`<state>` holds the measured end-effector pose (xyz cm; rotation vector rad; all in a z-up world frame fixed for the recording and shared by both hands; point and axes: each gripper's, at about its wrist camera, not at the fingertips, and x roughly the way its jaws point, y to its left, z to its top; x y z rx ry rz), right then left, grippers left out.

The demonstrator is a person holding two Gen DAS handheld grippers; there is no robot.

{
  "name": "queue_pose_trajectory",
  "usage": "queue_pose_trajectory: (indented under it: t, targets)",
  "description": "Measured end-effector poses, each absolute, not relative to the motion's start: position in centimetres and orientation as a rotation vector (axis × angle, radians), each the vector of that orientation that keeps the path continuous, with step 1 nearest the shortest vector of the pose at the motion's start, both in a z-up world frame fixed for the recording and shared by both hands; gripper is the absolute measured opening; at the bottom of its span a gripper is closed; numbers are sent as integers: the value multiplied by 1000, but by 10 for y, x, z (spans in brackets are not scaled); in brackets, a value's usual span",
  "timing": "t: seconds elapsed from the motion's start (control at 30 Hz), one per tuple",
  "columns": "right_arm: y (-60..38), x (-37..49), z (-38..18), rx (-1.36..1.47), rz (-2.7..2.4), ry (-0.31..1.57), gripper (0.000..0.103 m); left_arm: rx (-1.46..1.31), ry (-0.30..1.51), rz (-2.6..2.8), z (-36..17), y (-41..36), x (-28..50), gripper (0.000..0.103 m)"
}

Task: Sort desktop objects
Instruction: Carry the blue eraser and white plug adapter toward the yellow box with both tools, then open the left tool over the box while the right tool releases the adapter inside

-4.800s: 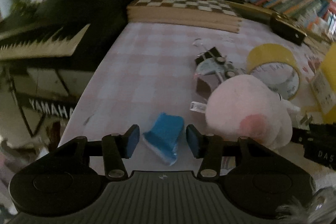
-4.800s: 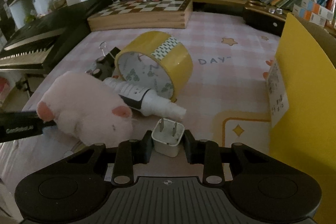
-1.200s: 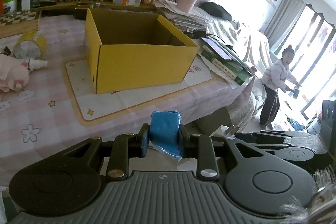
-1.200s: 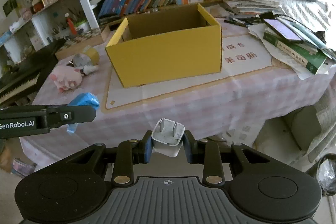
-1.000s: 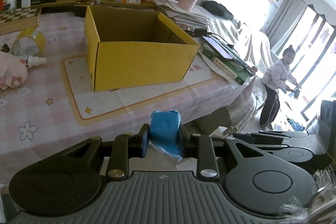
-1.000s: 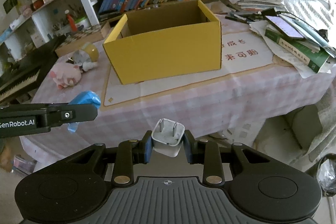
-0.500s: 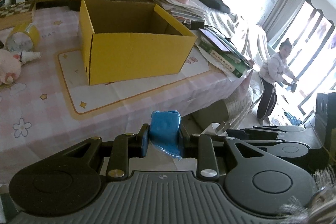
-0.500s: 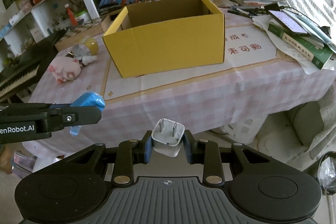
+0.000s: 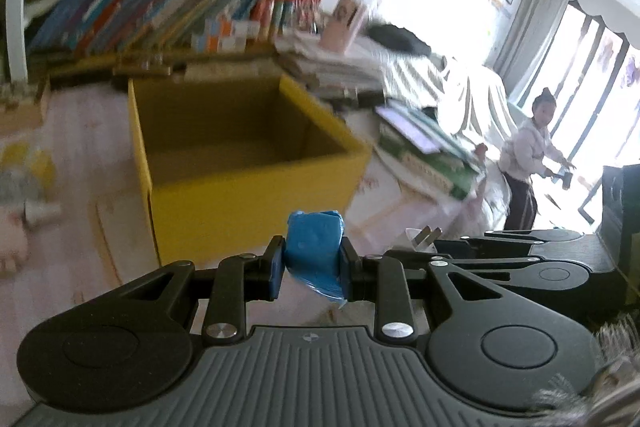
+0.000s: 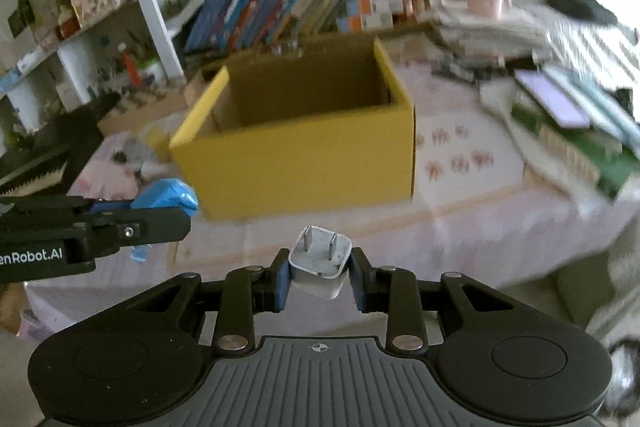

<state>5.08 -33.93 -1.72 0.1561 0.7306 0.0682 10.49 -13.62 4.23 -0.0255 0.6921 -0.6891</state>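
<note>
Yellow box [image 10: 304, 171], blue packet [image 9: 314, 247], white plug [image 10: 320, 261].

- Our left gripper [image 9: 311, 269] is matte black, with blue-padded jaws, silver screws and a ribbed grey base.
- Our right gripper [image 10: 319, 277] matches it; white "enRobot.AI" lettering shows at nine o'clock.

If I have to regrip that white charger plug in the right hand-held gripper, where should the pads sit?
Keep the pads on the two flat side faces of the white charger plug, coming from the rear, as the right hand-held gripper does now. Its prongs point up and away, so the sides give parallel faces and leave the prongs clear.
</note>
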Motion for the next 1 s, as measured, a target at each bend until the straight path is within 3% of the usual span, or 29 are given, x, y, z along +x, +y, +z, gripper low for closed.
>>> queue_pose_trajectory:
  t: [0.4,1.0]
  targets:
    - [-361,138,21,1,223,587,31,23,544,-543,80,-164,162,25]
    - [-335,275,-30,-406,462,740,31,268,674,-411,32,-223,284,25]
